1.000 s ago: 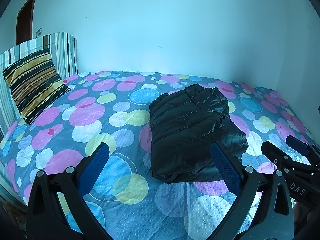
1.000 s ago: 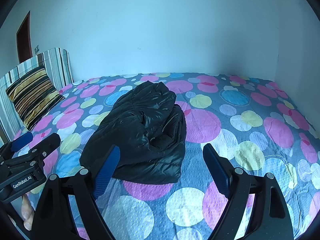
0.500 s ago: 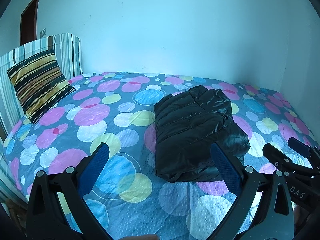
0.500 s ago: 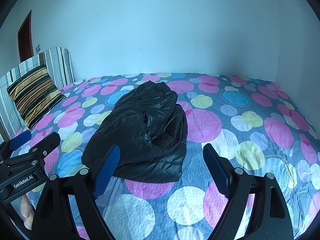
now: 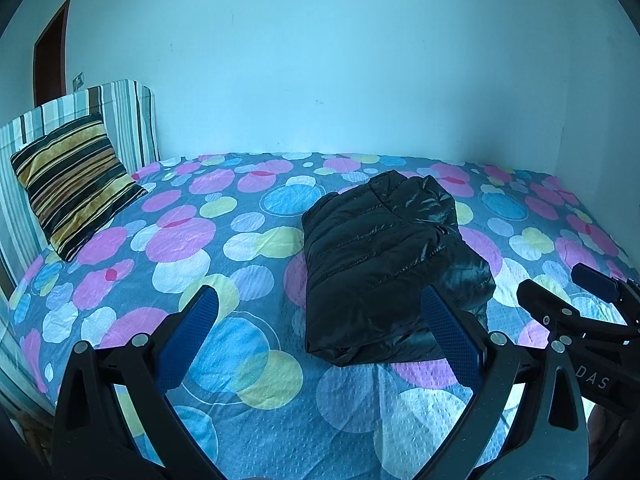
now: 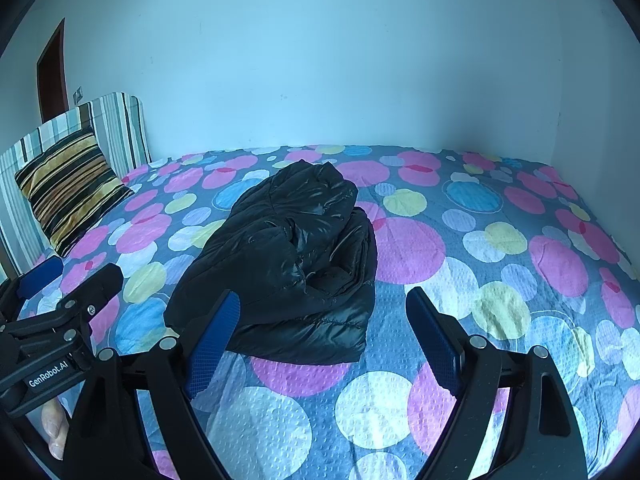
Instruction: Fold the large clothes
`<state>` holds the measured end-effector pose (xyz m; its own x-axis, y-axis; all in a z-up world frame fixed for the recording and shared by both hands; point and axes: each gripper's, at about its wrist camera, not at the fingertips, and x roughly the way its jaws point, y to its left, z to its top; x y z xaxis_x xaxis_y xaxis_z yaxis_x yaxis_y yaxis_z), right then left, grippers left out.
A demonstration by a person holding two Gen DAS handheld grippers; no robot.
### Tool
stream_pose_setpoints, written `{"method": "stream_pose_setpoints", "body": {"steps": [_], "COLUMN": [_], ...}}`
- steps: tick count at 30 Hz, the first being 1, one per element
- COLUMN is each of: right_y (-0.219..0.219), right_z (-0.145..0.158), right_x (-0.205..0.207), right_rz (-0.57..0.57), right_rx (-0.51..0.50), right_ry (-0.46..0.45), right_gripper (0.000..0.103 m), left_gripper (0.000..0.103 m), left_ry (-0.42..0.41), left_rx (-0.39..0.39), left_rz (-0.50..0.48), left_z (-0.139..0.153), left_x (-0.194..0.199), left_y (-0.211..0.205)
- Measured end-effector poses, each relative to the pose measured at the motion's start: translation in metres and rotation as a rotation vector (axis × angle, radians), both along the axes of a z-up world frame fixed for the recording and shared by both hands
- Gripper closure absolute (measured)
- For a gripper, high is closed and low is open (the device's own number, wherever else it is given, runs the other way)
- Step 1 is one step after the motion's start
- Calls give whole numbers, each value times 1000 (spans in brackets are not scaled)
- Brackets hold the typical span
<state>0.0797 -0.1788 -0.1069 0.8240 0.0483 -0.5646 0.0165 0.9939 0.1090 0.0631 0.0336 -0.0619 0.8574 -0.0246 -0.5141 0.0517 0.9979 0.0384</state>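
Both my jaws stand spread wide and empty — left gripper nearest me, right gripper alongside it, each hovering over the near edge of the bed. Just beyond the tips lies the black puffer jacket, already a folded bundle resting on the spotted cover. It sits ahead-right of my left jaws, ahead-left of my right — between the two, its long axis running away toward the wall. Neither touches it; my right looks slightly nearer.
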Motion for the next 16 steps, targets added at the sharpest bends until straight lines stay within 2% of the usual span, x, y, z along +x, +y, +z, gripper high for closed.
{"method": "stream_pose_setpoints", "body": {"steps": [8,16], "right_y": [0,-8], "right_z": [-1,-6], "right_x": [1,6], "right_rz": [5,-14], "right_rx": [1,0], "right_ry": [3,10], "right_gripper": [19,19], "left_gripper": [2,2], "left_ry": [-15,6], "left_rx": [-1,2], "left_rz": [-9,39], "left_z": [0,-12], "left_x": [1,20], "left_y": [-4,8]}}
